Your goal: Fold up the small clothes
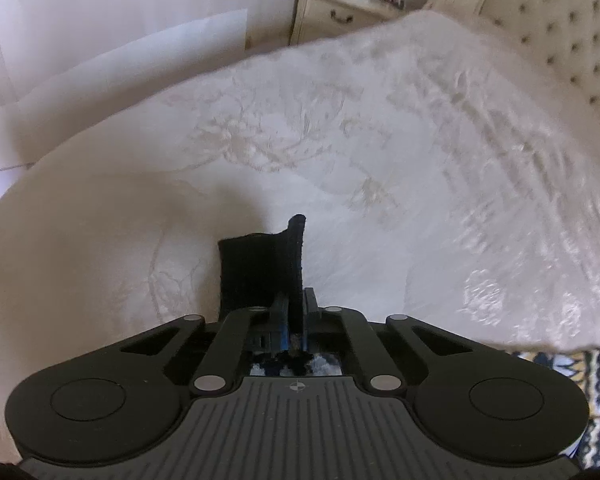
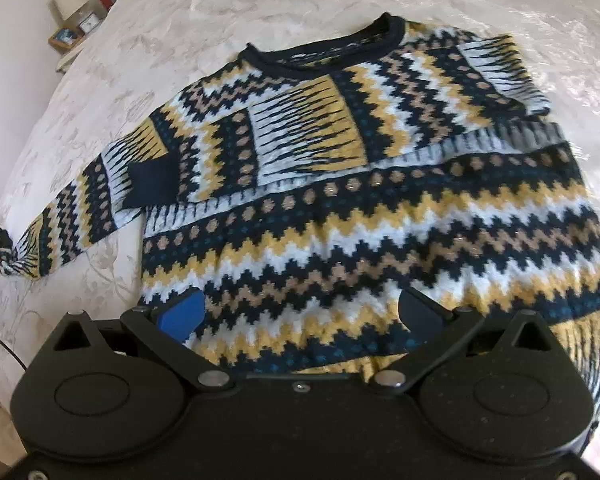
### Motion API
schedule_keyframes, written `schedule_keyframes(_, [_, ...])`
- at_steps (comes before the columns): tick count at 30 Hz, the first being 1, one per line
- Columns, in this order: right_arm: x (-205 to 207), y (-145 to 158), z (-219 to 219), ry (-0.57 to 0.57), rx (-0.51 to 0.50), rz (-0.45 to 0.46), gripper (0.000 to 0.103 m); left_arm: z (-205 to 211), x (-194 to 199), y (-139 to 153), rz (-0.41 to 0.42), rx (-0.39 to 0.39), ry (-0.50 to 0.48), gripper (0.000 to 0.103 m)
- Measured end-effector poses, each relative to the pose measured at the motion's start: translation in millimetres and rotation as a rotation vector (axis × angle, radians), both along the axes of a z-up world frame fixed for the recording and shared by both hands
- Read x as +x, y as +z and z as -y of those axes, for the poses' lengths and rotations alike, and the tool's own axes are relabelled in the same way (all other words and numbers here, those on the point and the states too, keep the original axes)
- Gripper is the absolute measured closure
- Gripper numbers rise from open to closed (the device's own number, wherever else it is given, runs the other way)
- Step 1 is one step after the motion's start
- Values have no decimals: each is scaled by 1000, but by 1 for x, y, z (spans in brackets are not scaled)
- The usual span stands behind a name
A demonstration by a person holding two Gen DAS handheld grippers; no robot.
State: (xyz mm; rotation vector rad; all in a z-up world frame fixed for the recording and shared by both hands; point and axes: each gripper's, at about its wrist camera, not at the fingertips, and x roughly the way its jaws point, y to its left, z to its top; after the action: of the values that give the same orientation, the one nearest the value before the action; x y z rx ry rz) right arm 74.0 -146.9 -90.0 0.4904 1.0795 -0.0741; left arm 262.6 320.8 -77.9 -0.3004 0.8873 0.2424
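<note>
Right wrist: zigzag-knit sweater (image 2: 380,208) lies flat, right gripper (image 2: 300,312) released; left gripper (image 1: 296,312) grasping its dark cuff (image 1: 260,272).

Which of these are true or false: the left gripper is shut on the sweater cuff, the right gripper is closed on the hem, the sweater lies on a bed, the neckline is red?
1. The left gripper is shut on the sweater's dark cuff. True.
2. The right gripper is closed on the hem. False: its jaws stand open over the sweater, gripping nothing.
3. The sweater lies on a bed. True.
4. The neckline is red. False: it is dark navy.
</note>
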Motion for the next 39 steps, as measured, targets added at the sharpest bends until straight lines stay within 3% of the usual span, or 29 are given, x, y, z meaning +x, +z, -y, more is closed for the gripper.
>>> schedule_keyframes(10, [8,-9,3,77,30,-5,0,47,-34,63,178,-33,-109,98])
schedule_keyframes(18, [0,-13,33,122,72,9,0,155,-52,108,295,-43,-271,98])
schedule_keyframes(22, [-7,-15,60,127,83,16,0,221,-51,115,322,-65,-373,98])
schedule_keyframes(26, [-14,-16,93,122,91,30,0,287,-53,108,319,-109,-444,98])
schedule_keyframes(32, [-24,-23,142,117,97,37,0,382,-58,72,261,-145,-529,97])
schedule_keyframes(39, [-36,-28,185,81,98,38,0,450,-65,29,142,-59,-673,92])
